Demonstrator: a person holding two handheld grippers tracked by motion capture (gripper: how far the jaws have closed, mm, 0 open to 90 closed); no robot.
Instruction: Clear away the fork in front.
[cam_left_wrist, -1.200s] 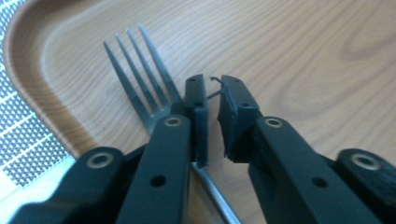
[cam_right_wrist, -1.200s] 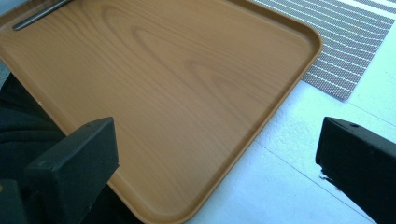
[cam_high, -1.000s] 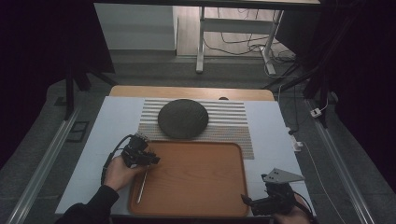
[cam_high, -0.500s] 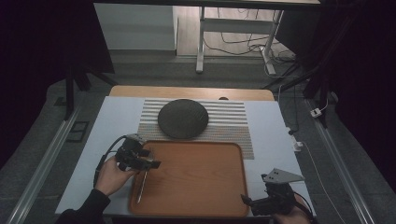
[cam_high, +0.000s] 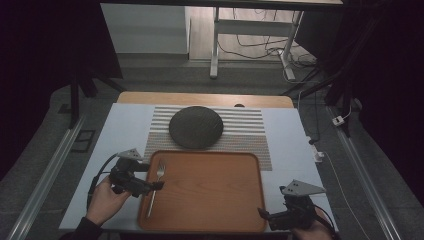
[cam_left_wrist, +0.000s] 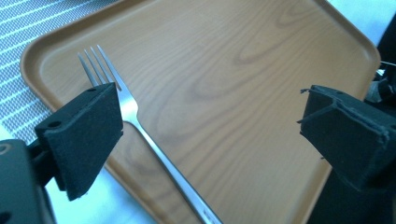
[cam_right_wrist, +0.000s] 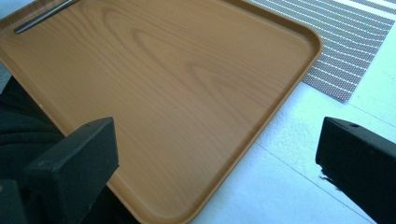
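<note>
A silver fork (cam_high: 154, 186) lies along the left side of the wooden tray (cam_high: 210, 190), tines pointing away from me. My left gripper (cam_high: 149, 178) is open at the tray's left edge, its jaws standing apart on either side of the fork (cam_left_wrist: 140, 122) with nothing held. Through the left gripper (cam_left_wrist: 215, 119) I see the tray (cam_left_wrist: 233, 70) beneath the fork. At the tray's near right corner my right gripper (cam_high: 266, 215) is open and holds nothing. The right gripper (cam_right_wrist: 219, 154) looks across the tray (cam_right_wrist: 163, 84), with the fork handle (cam_right_wrist: 42, 16) at the far side.
A dark round plate (cam_high: 196, 127) sits on a striped placemat (cam_high: 250, 131) just beyond the tray. The placemat (cam_right_wrist: 350, 42) also runs past the tray's far corner. The white table top (cam_high: 295, 150) lies bare to the right.
My left gripper has drawn back toward me and slightly left along the tray's left edge. The fork stays on the tray. The right gripper has not moved.
</note>
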